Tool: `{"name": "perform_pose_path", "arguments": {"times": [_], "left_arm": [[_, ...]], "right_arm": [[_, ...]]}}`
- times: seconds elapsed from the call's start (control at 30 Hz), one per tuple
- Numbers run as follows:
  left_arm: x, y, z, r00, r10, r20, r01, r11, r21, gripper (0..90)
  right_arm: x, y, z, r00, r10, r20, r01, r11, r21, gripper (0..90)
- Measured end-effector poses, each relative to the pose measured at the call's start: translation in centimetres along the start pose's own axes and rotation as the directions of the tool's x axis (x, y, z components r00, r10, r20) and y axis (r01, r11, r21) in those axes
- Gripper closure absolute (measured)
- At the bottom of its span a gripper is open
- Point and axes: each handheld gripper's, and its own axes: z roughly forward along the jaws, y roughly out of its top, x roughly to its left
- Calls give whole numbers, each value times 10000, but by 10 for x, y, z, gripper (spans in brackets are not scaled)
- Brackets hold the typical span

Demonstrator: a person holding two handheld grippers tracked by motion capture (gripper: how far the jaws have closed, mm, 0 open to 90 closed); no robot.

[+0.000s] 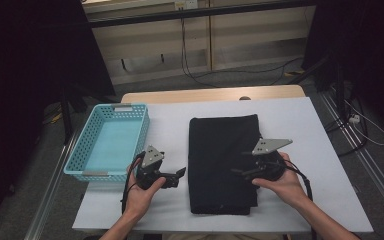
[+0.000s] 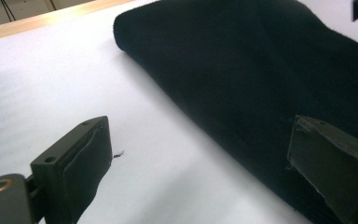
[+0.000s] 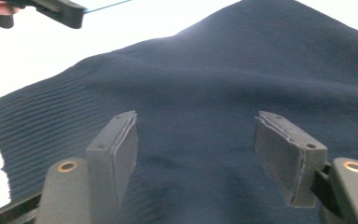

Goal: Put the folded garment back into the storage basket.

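A dark folded knitted garment (image 1: 222, 150) lies in the middle of the white table (image 1: 305, 130). My left gripper (image 1: 177, 177) sits just left of the garment's near left edge, pointing at it, open with nothing between its jaws. In the left gripper view the left gripper (image 2: 200, 126) straddles the edge of the garment (image 2: 261, 70), one jaw over the table (image 2: 51, 84). My right gripper (image 1: 240, 173) hovers over the garment's near right part, pointing left. In the right gripper view the right gripper (image 3: 196, 121) stands open just above the ribbed garment (image 3: 214, 70).
An empty teal plastic basket (image 1: 115, 107) stands at the table's left side, just behind the left hand. Bare tabletop lies right of the garment and behind it. Cables trail on the floor beyond the table's far edge.
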Motion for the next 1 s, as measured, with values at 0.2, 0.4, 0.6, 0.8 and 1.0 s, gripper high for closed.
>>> {"name": "perform_pose_path", "arguments": {"times": [0.2, 0.4, 0.6, 0.8, 1.0], "left_arm": [[-1, 0, 2, 9998, 138, 111, -139, 9999, 33, 63], [0, -1, 0, 9999, 77, 111, -77, 10000, -13, 62], [0, -1, 1, 9999, 24, 158, -25, 10000, 41, 62], [2, -2, 3, 9998, 49, 170, -51, 9999, 110, 62], [1, -1, 2, 9999, 41, 168, -41, 10000, 44, 62]], "right_arm": [[18, 0, 3, 9977, -415, -530, 423, 9990, 142, 355], [35, -3, 5, 9918, -643, -1101, 688, 9969, 377, 391], [50, -9, 5, 9860, -680, -1520, 793, 9944, 695, 380], [66, -14, 5, 9786, -1017, -1788, 1207, 9877, 990, 364], [74, -20, 10, 9729, -1391, -1846, 1656, 9766, 1370, 391]]}}
